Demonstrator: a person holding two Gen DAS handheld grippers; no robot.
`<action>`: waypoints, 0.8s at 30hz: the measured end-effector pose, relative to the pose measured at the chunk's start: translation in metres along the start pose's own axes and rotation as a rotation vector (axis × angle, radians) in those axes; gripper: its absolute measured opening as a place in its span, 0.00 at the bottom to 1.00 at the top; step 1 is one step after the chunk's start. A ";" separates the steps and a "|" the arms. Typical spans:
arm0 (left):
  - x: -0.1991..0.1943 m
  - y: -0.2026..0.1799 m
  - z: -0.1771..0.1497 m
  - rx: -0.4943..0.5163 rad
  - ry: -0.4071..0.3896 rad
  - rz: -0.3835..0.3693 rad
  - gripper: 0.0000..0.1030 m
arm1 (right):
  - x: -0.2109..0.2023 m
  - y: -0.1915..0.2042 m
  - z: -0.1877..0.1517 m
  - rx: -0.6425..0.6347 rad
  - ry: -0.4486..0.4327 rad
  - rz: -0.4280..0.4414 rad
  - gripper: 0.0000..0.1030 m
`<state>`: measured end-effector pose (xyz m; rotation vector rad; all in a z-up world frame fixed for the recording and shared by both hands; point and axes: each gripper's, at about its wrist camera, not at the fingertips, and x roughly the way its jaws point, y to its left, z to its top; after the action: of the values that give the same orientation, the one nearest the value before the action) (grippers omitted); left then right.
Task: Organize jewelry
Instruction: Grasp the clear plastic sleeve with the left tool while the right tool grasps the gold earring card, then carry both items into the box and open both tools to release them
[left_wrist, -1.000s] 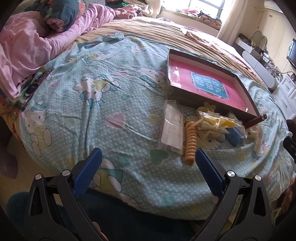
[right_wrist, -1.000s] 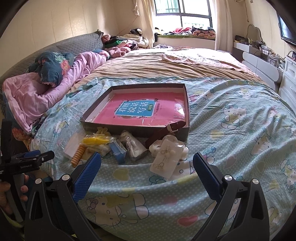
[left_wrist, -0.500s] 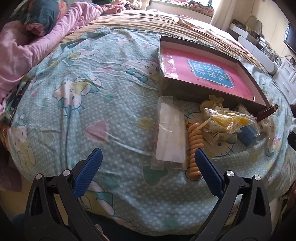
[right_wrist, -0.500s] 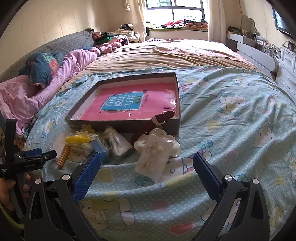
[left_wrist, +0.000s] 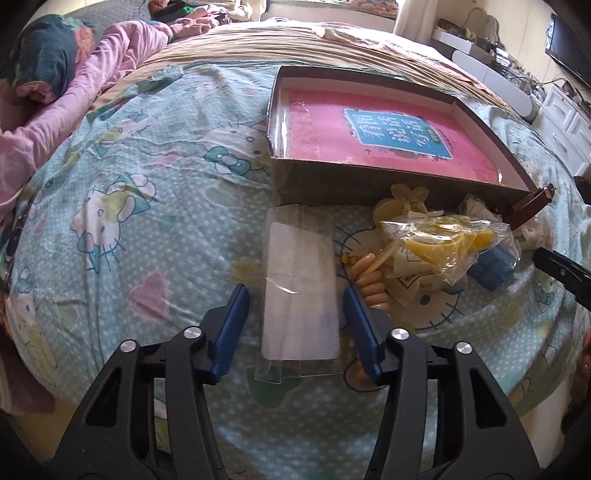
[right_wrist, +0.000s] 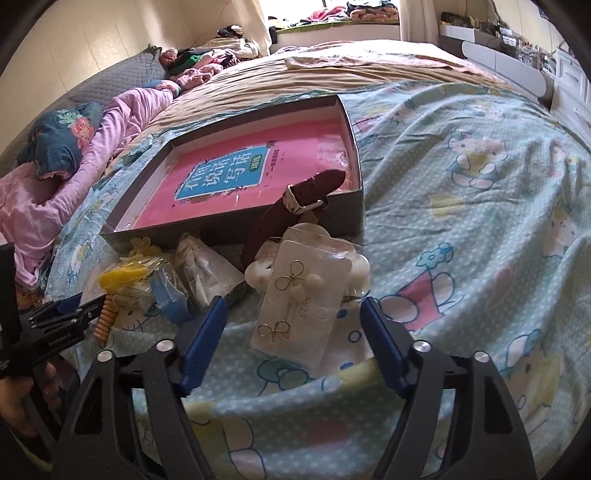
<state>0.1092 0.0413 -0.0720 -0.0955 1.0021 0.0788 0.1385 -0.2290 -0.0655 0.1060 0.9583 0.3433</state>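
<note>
A dark shallow box with a pink book inside lies on the bed; it also shows in the right wrist view. In front of it lie small jewelry items. My left gripper is open, its blue pads on either side of a clear flat packet with a white card. An orange beaded bracelet lies just right of it. My right gripper is open around a white earring card in plastic. A brown strap leans on the box's wall.
A yellow item in a clear bag and a blue box lie by the bracelet. A pink quilt is bunched at the left. White cabinets stand at the right. The bed edge drops off below both grippers.
Both grippers moved forward and down toward the bed. The left jaws narrowed around the clear packet; the right jaws narrowed around the earring card.
</note>
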 end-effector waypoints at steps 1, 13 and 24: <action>-0.001 0.000 0.000 0.001 -0.003 -0.004 0.37 | 0.002 0.000 0.000 0.004 0.005 0.006 0.48; -0.020 0.009 -0.002 -0.011 -0.046 -0.058 0.30 | -0.024 -0.010 0.000 -0.010 -0.060 0.057 0.42; -0.041 0.006 0.012 -0.014 -0.082 -0.086 0.30 | -0.062 -0.010 0.015 -0.047 -0.162 0.087 0.41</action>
<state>0.0966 0.0481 -0.0316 -0.1466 0.9149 0.0110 0.1201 -0.2579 -0.0105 0.1314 0.7864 0.4307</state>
